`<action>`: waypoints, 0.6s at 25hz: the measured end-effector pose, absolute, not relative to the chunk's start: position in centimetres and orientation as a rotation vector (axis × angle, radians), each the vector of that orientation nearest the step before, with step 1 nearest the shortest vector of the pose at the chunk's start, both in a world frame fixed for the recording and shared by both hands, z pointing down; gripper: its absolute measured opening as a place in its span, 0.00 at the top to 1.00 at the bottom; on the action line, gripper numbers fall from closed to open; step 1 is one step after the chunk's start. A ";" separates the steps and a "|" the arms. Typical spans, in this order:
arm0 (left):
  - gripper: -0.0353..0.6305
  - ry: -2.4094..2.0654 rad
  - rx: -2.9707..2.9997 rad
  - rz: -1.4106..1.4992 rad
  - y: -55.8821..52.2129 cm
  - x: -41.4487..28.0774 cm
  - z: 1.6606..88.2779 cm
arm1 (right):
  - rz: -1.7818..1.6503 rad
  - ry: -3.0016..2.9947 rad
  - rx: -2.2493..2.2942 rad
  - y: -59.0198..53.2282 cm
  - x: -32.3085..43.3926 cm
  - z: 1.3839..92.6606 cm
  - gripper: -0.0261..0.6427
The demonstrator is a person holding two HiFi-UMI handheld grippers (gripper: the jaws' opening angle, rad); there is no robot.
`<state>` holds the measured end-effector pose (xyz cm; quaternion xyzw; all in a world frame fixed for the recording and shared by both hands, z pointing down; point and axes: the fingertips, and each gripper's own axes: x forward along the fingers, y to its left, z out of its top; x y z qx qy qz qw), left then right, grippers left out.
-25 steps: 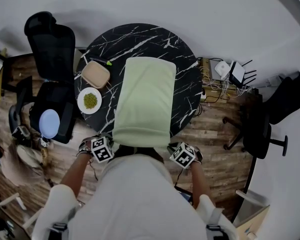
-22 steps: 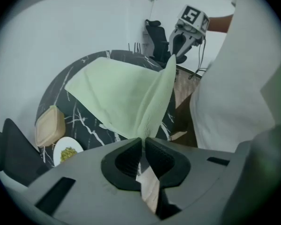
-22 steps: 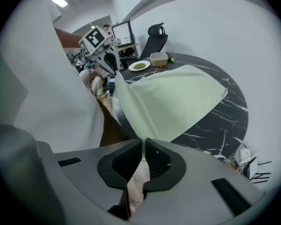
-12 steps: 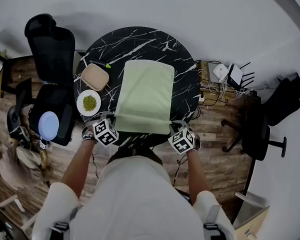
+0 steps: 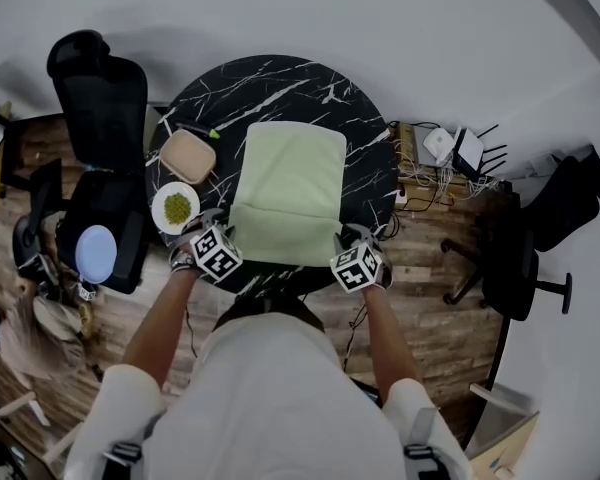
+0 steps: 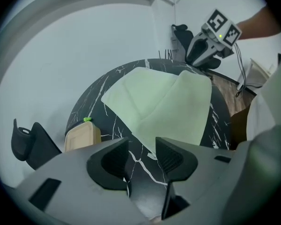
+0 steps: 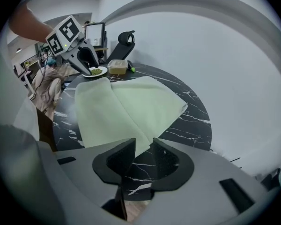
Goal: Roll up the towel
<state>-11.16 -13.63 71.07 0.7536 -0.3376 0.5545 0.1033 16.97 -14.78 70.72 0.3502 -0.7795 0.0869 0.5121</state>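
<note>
A pale green towel (image 5: pixel 285 190) lies lengthways on the round black marble table (image 5: pixel 370 183), its near part folded over the rest. My left gripper (image 5: pixel 220 234) is at the near left corner and my right gripper (image 5: pixel 348 240) at the near right corner. In the left gripper view the left gripper (image 6: pixel 141 145) has just been opening; its jaws stand apart over bare table, with the towel (image 6: pixel 171 102) corner just beyond the tips. In the right gripper view the right gripper (image 7: pixel 143 146) has also just been opening; the towel (image 7: pixel 124 109) corner lies loose between the tips.
On the table's left side are a tan lidded box (image 5: pixel 189 155), a small green item (image 5: pixel 216 131) and a white plate of green food (image 5: pixel 177 208). A black office chair (image 5: pixel 100 98) stands left of the table. Routers and cables (image 5: pixel 450 148) and another chair (image 5: pixel 520 258) are to the right.
Both grippers moved away from the person's body, carrying the towel's hanging near end up onto the table. The towel now looks shorter, and both pairs of jaws have opened off it.
</note>
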 end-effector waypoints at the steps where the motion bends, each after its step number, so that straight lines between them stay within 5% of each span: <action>1: 0.71 -0.997 2.221 1.639 -13.4 -11.2 71.1 | 0.203 -1.878 0.840 -14.6 17.0 70.7 0.80; 15: 0.68 -0.584 2.272 1.838 -5.0 -9.8 76.5 | 0.080 -1.867 0.398 -4.8 15.1 74.8 0.77</action>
